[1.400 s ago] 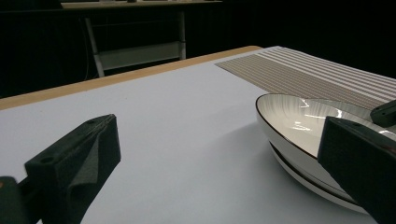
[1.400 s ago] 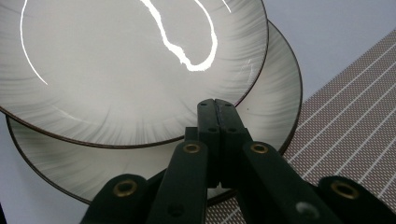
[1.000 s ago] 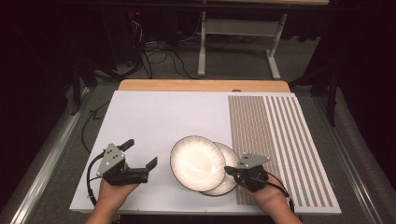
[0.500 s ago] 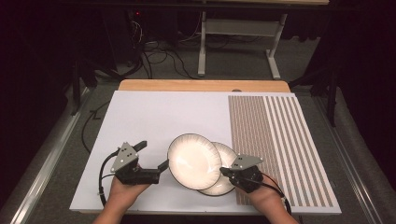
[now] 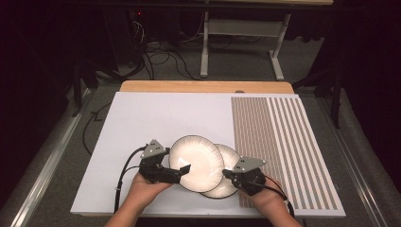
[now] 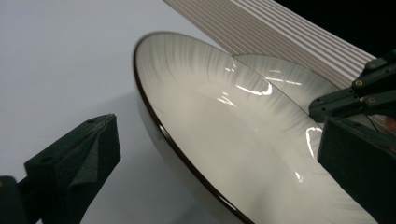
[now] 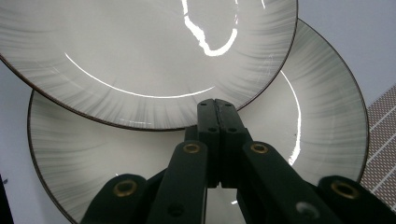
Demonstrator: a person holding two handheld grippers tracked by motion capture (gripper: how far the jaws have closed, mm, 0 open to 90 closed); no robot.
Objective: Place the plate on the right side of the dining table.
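a dark room is seen; beyond the white table [image 5: 156, 113], a metal stand [image 5: 241, 42] and cables [image 5: 161, 54] are set on grey floor [image 5: 66, 142].

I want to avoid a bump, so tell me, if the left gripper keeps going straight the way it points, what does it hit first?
Most likely the upper plate: the left gripper has open jaws straddling its near rim, with the lower plate farther on.

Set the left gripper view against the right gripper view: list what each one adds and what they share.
Left gripper view: the left gripper, fingers open either side of the upper plate's rim. Right gripper view: the right gripper, fingers shut, tips at that plate's edge above the lower plate. Shared: both overlapping plates, the white table and the striped mat.
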